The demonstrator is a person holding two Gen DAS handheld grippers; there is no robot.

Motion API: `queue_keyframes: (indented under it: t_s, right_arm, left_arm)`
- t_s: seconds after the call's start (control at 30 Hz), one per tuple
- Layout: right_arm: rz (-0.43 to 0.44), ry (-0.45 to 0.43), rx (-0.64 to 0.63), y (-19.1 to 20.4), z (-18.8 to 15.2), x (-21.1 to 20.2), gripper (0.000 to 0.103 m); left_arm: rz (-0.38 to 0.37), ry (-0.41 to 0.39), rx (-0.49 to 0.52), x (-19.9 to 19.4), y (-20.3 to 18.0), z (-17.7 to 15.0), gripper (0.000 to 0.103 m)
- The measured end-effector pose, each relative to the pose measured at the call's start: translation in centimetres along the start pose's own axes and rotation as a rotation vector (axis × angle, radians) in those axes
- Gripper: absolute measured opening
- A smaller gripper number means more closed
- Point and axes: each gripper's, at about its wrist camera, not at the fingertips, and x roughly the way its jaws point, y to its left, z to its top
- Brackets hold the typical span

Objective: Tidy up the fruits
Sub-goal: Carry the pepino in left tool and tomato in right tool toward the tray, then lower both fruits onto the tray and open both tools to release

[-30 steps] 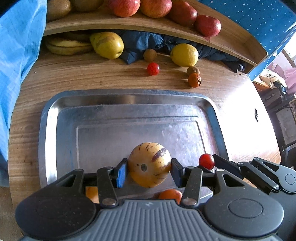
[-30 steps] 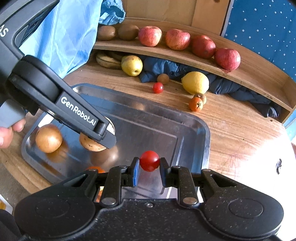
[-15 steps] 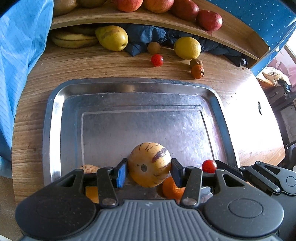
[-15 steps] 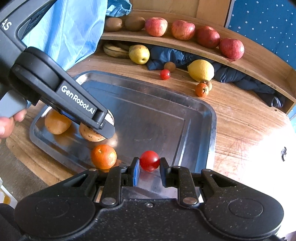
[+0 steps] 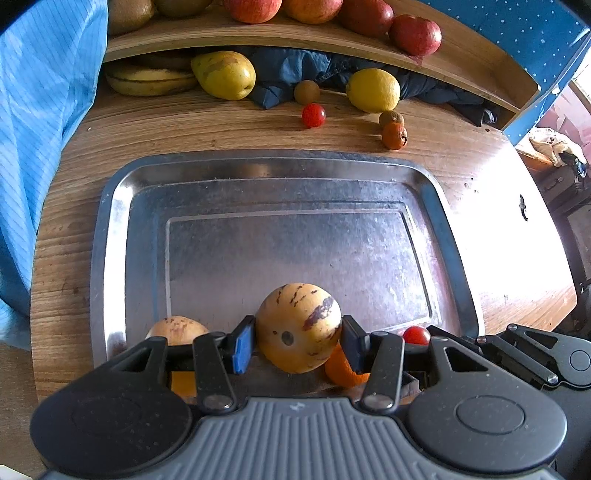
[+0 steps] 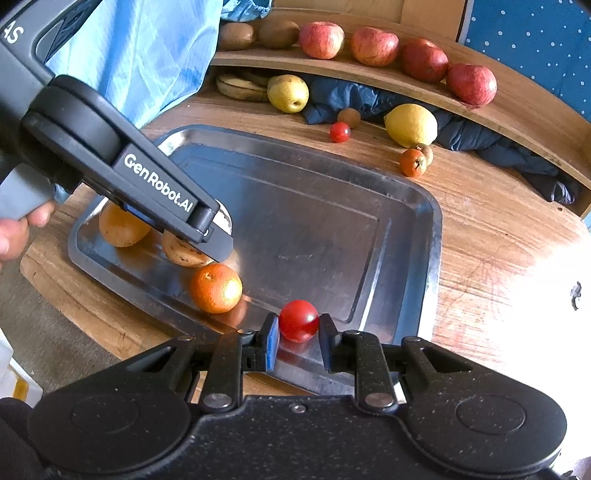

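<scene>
In the left wrist view, the left gripper (image 5: 298, 339) sits at the bottom centre of the frame, its two pads clamped on a yellow, purple-streaked melon-like fruit (image 5: 297, 331). This fruit is over the near edge of the metal tray (image 5: 110, 229), which fills the middle of the frame on a wooden table (image 5: 491, 173). Low and left of it, a second streaked fruit (image 5: 176, 329) lies on the tray, half hidden by the gripper. An orange (image 5: 341, 367) peeks out just right of the held fruit. Further right, a cherry tomato (image 5: 416, 335) shows between the fingers of the right gripper (image 5: 419, 338). Along the top, a pear (image 5: 224, 75), a lemon (image 5: 373, 90) and another small tomato (image 5: 313, 115) lie on the table beyond the tray, with red apples (image 5: 415, 35) on a shelf above.

In the right wrist view, the right gripper (image 6: 298, 330) at the bottom centre is closed on the cherry tomato (image 6: 298, 319), above the tray's (image 6: 434, 236) near edge. The left gripper (image 6: 205, 242) reaches in from the upper left, held by a hand (image 6: 16, 229) at the left edge. It covers most of its streaked fruit (image 6: 183, 254). The orange (image 6: 215, 288) rests on the tray just below that fruit, and the second streaked fruit (image 6: 122, 227) lies in the tray's left corner.
</scene>
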Motion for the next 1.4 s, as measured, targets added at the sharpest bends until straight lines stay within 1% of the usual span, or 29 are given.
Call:
queue_keyframes:
  t_s: [0.4,0.47,0.63,0.7,0.73,0.77,0.8,0.9,0.97,1.0,1.03,1.13,1.33,1.4]
  right_arm:
    - [-0.004,-0.013,0.003,0.0,-0.3,-0.3,0.026]
    - [-0.007,-0.019,0.006,-0.1,-0.4,-0.5,0.030]
    - [-0.012,-0.036,0.017,-0.4,-0.9,-1.0,0.036]
    - [-0.009,-0.042,0.023,-0.5,-1.0,-1.3,0.041]
    - [-0.004,-0.044,0.026,-0.6,-1.1,-1.4,0.046]
    - [0.001,-0.045,0.028,-0.6,-1.2,-1.5,0.050]
    - [0.005,-0.045,0.029,-0.6,-1.3,-1.6,0.051]
    - [0.014,-0.049,0.022,-0.5,-1.5,-1.9,0.056]
    - [0.018,-0.055,0.020,-0.4,-1.6,-2.1,0.062]
    - [0.021,-0.059,0.021,-0.4,-1.7,-2.3,0.064]
    - [0.025,-0.062,0.023,-0.4,-1.7,-2.4,0.068]
    - [0.036,-0.070,0.030,-0.4,-1.8,-2.8,0.077]
    - [0.038,-0.070,0.031,-0.3,-2.1,-3.2,0.089]
    - [0.031,-0.063,0.032,-0.3,-2.1,-3.3,0.093]
  left_arm:
    - [0.004,-0.018,-0.004,-0.7,-0.2,-0.5,0.054]
    - [0.000,-0.021,-0.001,-0.9,-0.3,-0.6,0.056]
    - [0.007,-0.037,0.007,-1.6,-0.6,-1.2,0.069]
    - [0.011,-0.045,0.010,-2.1,-0.7,-1.5,0.075]
    - [0.015,-0.049,0.012,-2.3,-0.7,-1.7,0.079]
    - [0.019,-0.051,0.013,-2.6,-0.7,-1.9,0.081]
    - [0.025,-0.051,0.011,-2.8,-0.7,-2.1,0.083]
    - [0.037,-0.049,-0.001,-3.4,-0.6,-2.7,0.086]
    - [0.041,-0.045,-0.009,-3.8,-0.4,-3.1,0.088]
    - [0.041,-0.043,-0.010,-4.0,-0.3,-3.4,0.090]
    - [0.041,-0.037,-0.009,-4.3,-0.2,-3.6,0.094]
    - [0.047,-0.022,-0.002,-4.8,0.1,-4.4,0.097]
    - [0.108,0.025,-0.003,-5.2,0.9,-5.5,0.102]
    - [0.146,0.053,0.007,-5.0,1.0,-5.9,0.102]
